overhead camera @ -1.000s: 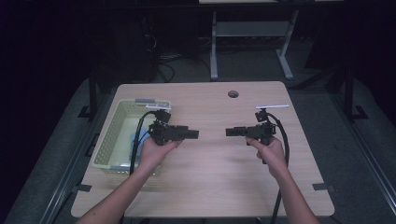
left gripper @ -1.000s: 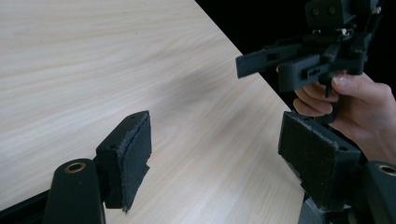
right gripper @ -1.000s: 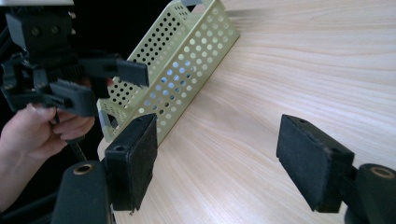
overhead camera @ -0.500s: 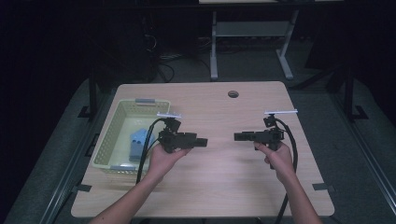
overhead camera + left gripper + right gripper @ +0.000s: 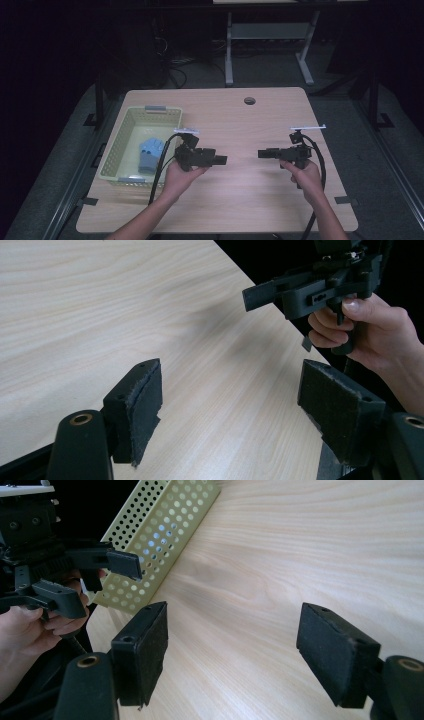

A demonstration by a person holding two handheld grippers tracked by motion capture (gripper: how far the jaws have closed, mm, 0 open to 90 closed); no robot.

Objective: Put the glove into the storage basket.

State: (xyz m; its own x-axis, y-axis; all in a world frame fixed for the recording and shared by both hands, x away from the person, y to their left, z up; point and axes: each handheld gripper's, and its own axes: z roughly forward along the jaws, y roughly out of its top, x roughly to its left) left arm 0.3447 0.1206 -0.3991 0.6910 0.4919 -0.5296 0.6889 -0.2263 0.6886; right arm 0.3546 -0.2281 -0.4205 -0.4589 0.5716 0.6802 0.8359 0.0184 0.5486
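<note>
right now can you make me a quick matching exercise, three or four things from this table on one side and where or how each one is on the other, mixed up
Things:
1. basket
2. blue item
3. left claw
4. round hole

Places or states:
A. open, held above bare wood, pointing at the other claw
B. far edge of the tabletop, near the middle
C. left side of the table, pale yellow, perforated walls
D. lying inside the basket

Pairs: 1-C, 2-D, 3-A, 4-B

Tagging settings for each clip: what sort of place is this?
Probably a lab or recording workspace: a bare wooden table with a cable hole, a dark room, and a metal stand with cables on the floor behind.
</note>
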